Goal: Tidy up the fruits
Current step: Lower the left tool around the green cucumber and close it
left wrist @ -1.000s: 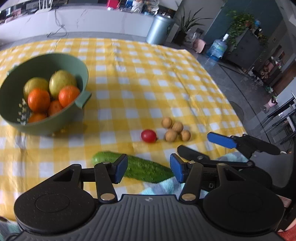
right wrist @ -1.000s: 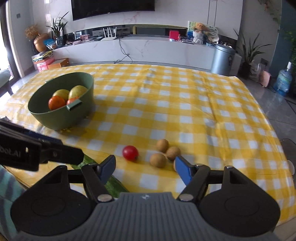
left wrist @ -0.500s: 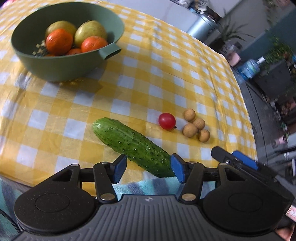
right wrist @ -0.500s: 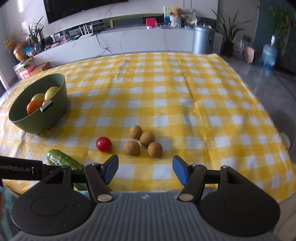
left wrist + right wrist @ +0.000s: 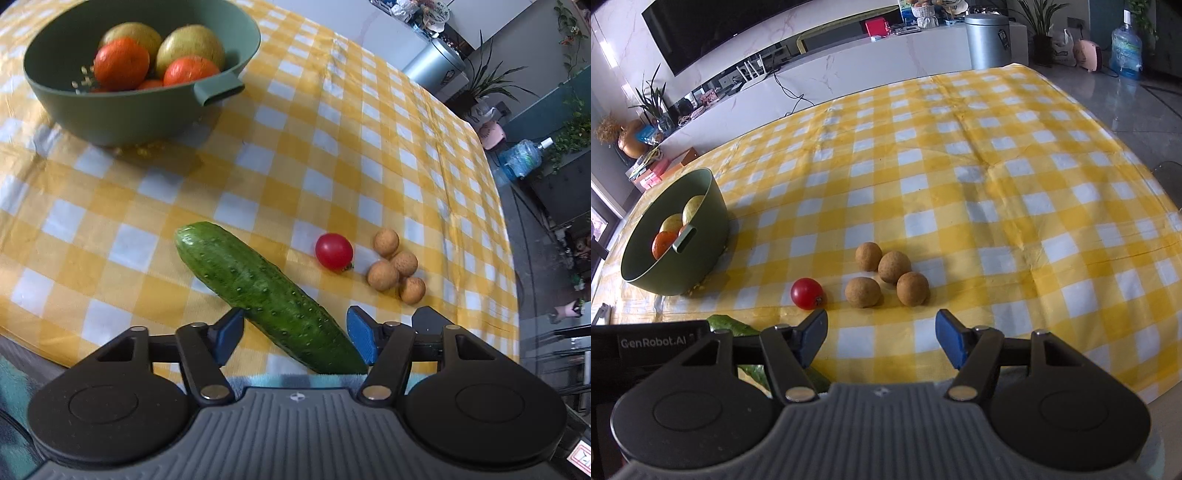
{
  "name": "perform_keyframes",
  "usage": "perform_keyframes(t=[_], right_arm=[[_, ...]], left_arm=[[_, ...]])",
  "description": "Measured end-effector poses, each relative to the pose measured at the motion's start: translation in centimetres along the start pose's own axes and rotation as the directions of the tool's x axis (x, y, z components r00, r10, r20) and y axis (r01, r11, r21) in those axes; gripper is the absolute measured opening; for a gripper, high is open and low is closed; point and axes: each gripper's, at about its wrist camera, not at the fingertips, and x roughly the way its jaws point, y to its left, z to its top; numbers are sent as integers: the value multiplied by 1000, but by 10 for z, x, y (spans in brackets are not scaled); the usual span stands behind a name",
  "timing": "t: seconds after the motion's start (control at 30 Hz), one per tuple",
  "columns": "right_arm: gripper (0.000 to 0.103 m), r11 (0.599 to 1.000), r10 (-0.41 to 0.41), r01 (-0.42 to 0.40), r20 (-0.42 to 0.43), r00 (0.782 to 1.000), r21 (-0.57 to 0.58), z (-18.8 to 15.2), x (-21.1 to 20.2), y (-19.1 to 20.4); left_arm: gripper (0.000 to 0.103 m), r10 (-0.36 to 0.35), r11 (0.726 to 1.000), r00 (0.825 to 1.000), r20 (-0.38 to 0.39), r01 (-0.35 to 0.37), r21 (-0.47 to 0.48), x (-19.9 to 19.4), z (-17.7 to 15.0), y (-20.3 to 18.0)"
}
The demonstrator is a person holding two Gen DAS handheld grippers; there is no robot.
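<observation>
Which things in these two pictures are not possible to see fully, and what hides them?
- Cucumber: near end behind the gripper body in the left wrist view; mostly behind the other gripper in the right wrist view.
- Bowl: its wall hides most fruit, right wrist view.
- Pale bits in the bowl: too small.

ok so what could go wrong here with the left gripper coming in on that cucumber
The left gripper has just been opening, its blue pads astride only the near end of the long bumpy green cucumber without touching. Gripped that far off-centre, the cucumber may droop or slip. It lies by the yellow checked tablecloth edge, so it could fall off. Swinging up, it might knock the small red tomato into the four round brown fruits.
</observation>
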Motion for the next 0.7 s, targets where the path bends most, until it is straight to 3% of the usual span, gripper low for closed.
perform_keyframes(t=[0.1,0.23,0.4,0.6,0.67,0.7], right_arm=[[62,1000,9,-9,1,1000,7,0,1,-1],[62,1000,23,-23,4,1000,17,0,0,-3],[63,1000,7,-7,-19,1000,2,1,5,-1],[63,1000,13,-13,-32,999,-3,2,7,-1],[63,1000,17,-17,-34,999,-3,1,7,-2],[63,1000,18,-18,-35,999,-2,1,7,-2]], left_arm=[[69,43,999,999,-17,-43,-23,7,-1,-5],[67,19,992,999,-25,-22,-123,15,-1,-1],[68,28,964,999,-28,-35,-265,23,0,8],[74,63,958,998,-5,-62,-280,26,1,-2],[61,103,964,995,-11,-103,-247,26,1,-7],[60,112,965,994,-11,-112,-236,26,0,-9]])
